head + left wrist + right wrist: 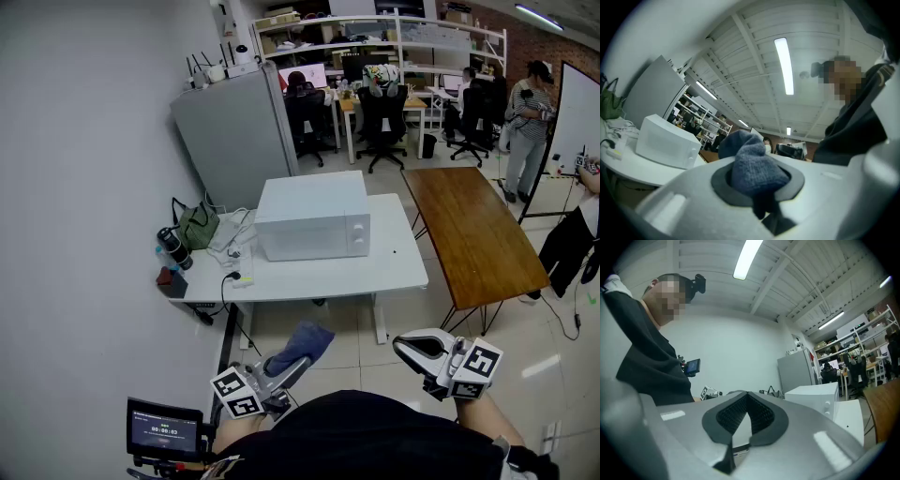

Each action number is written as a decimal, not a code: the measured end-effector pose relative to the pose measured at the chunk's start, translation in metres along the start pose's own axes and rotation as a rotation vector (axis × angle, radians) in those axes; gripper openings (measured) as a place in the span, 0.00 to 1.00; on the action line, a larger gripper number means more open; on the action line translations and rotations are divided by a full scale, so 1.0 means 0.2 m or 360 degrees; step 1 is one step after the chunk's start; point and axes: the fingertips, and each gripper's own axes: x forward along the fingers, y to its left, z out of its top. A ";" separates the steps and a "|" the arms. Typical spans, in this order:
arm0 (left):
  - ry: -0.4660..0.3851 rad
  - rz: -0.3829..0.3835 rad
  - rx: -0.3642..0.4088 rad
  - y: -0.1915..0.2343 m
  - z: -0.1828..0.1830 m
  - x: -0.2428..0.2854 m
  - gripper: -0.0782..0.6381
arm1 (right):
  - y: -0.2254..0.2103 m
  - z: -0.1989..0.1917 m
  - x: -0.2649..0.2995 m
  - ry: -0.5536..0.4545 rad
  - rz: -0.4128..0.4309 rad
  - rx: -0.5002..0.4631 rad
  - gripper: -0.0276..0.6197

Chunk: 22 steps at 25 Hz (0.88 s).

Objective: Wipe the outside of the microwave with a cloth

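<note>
The white microwave (pixel 314 217) stands on a white table (pixel 394 267), well ahead of both grippers. My left gripper (pixel 286 368) is held low near my body, shut on a blue-grey cloth (pixel 306 341). In the left gripper view the cloth (pixel 752 164) bulges out between the jaws of the left gripper (pixel 757 177), and the microwave (pixel 665 140) lies far off to the left. My right gripper (pixel 411 349) hovers at the same height, shut, with nothing held. In the right gripper view the right gripper (pixel 747 414) has its pads (pixel 764 416) meeting at the tip, and the microwave (pixel 813 397) shows at the right.
A green bag (pixel 199 225), dark bottles (pixel 173 248) and cables lie on the table's left end. A brown wooden table (pixel 473 230) stands to the right, a grey cabinet (pixel 234 131) behind. People sit and stand at the far desks. A small screen (pixel 164 433) is at my lower left.
</note>
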 end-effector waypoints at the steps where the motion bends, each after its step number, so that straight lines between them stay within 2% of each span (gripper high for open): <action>1: 0.0004 -0.0001 0.0001 0.00 0.00 0.02 0.19 | -0.02 0.00 0.00 0.0002 0.0005 0.0001 0.05; 6: 0.0012 0.0003 0.0004 0.05 0.00 0.08 0.19 | -0.12 -0.01 0.03 0.0021 0.0025 0.0020 0.05; 10: -0.0026 0.0043 -0.0020 0.18 0.03 -0.01 0.19 | -0.18 -0.08 0.18 0.0096 0.0038 0.0003 0.05; 14: -0.0073 0.0025 -0.0013 0.51 0.15 -0.16 0.19 | -0.27 -0.09 0.55 0.0130 0.0021 -0.0042 0.05; 18: -0.0048 -0.0029 0.0018 0.84 0.32 -0.31 0.19 | -0.33 -0.04 0.96 0.0126 0.0002 -0.0055 0.05; 22: -0.0026 -0.0070 0.0016 1.11 0.44 -0.42 0.19 | -0.40 -0.02 1.25 0.0134 -0.0058 -0.0078 0.05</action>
